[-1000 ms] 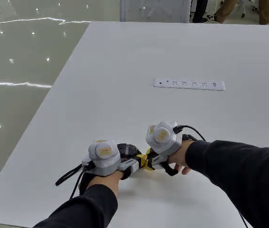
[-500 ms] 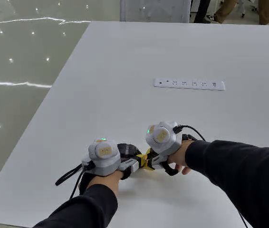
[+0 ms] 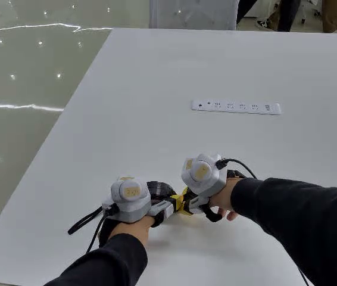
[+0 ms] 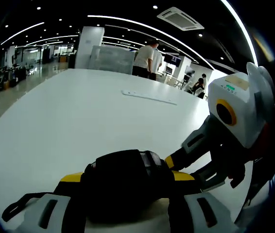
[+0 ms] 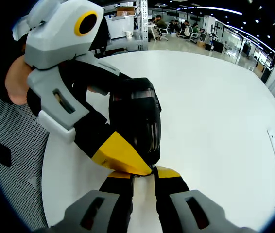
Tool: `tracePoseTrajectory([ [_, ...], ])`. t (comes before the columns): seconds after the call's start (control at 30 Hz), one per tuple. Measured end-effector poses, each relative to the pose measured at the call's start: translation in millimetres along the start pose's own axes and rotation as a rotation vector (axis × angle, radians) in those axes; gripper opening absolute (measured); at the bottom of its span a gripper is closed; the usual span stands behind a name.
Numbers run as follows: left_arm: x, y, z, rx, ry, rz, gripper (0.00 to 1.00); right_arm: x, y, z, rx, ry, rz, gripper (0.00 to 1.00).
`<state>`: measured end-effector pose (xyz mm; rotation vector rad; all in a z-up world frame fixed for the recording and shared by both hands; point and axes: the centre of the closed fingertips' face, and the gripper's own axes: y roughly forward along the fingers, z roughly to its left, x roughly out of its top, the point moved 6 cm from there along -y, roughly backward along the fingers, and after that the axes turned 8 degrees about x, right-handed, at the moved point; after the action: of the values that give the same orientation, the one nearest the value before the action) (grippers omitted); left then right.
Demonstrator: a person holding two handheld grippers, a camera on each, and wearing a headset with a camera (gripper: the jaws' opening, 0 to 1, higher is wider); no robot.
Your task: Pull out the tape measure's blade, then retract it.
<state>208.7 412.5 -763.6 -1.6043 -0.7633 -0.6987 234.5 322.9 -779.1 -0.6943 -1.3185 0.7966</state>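
Black-and-yellow tape measure point(image 4: 128, 182): lies on white table point(image 3: 156, 77), well short of power strip point(image 3: 236, 106) on the person's side & a little to its left; black casing up, yellow corner turned toward R gripper point(image 5: 144, 177)
L gripper point(image 4: 128, 206): jaws clamped on both sides of the casing, gripping it from the side away from the strip
R gripper jaws: drawn almost together right at the yellow corner, pinching a thin metal sliver, the blade tip point(image 5: 138, 179); too small to say more
Blade: tip sits tight against the casing mouth
Both grippers: nose to nose over the tape, L one farther from the strip than R
Black strap point(image 3: 85, 219): trails on the tabletop from the L gripper's side, leading away from the strip
Black cable point(image 3: 238, 162): curves off the back of the R gripper, on the strip side of the hand
Dark sleeves point(image 3: 299, 214): reach in from the table edge opposite the strip
Bkgd: people point(image 4: 145, 56) stand beyond the strip at the table's far end; glossy floor point(image 3: 25, 71) off to the strip's left
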Motion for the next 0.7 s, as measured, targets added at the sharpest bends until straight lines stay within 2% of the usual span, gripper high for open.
tracePoseTrajectory([
  [0.07, 0.9, 0.7, 1.4, -0.016, -0.003, 0.009, 0.65, 1.0, -0.4, 2.9, -0.029, -0.001, 0.023, 0.14],
  [0.13, 2.3, -0.1, 3.2, -0.045, -0.003, 0.041, 0.65, -1.1, -2.0, 0.1, -0.082, 0.040, 0.005, 0.17],
  [0.17, 3.1, -0.6, 3.5, -0.050, 0.001, 0.051, 0.64, -1.8, -2.4, 0.0, -0.081, 0.050, -0.008, 0.19],
  [0.2, 7.8, -2.5, 5.6, -0.044, 0.028, 0.041, 0.65, -5.4, -4.5, -0.6, -0.101, 0.115, -0.022, 0.20],
  [0.27, 17.3, -4.1, 9.5, -0.035, 0.100, -0.013, 0.69, -10.3, -7.9, 1.2, -0.095, 0.103, -0.016, 0.21],
  [0.33, 19.3, -6.4, 10.5, -0.057, 0.072, -0.005, 0.74, -15.1, -11.3, 4.0, -0.099, 0.095, -0.014, 0.21],
  [0.37, 19.5, -6.7, 8.1, -0.102, 0.040, 0.016, 0.79, -19.2, -13.5, 6.0, -0.102, 0.099, -0.010, 0.22],
  [0.4, 19.2, -8.3, 7.3, -0.125, 0.026, 0.036, 0.86, -22.3, -15.8, 7.4, -0.109, 0.098, -0.006, 0.23],
  [0.47, 25.4, -13.0, 9.7, -0.145, 0.045, -0.002, 0.96, -31.3, -23.1, 10.9, -0.127, 0.087, 0.009, 0.25],
  [0.5, 26.6, -16.1, 10.7, -0.154, 0.047, -0.004, 0.99, -34.2, -26.2, 13.4, -0.128, 0.087, 0.007, 0.26],
  [0.57, 31.5, -21.4, 14.5, -0.206, 0.048, -0.033, 1.00, -41.5, -36.1, 19.1, -0.139, 0.091, -0.003, 0.30],
  [0.6, 32.6, -27.4, 18.7, -0.215, 0.083, -0.034, 1.00, -44.7, -43.4, 21.4, -0.161, 0.095, -0.020, 0.31],
  [0.67, 31.8, -29.4, 25.1, -0.224, 0.159, -0.031, 1.00, -48.0, -53.5, 25.4, -0.179, 0.106, -0.058, 0.33],
  [0.7, 31.7, -33.0, 27.8, -0.248, 0.200, -0.033, 1.00, -51.9, -61.6, 28.1, -0.191, 0.116, -0.080, 0.35],
])
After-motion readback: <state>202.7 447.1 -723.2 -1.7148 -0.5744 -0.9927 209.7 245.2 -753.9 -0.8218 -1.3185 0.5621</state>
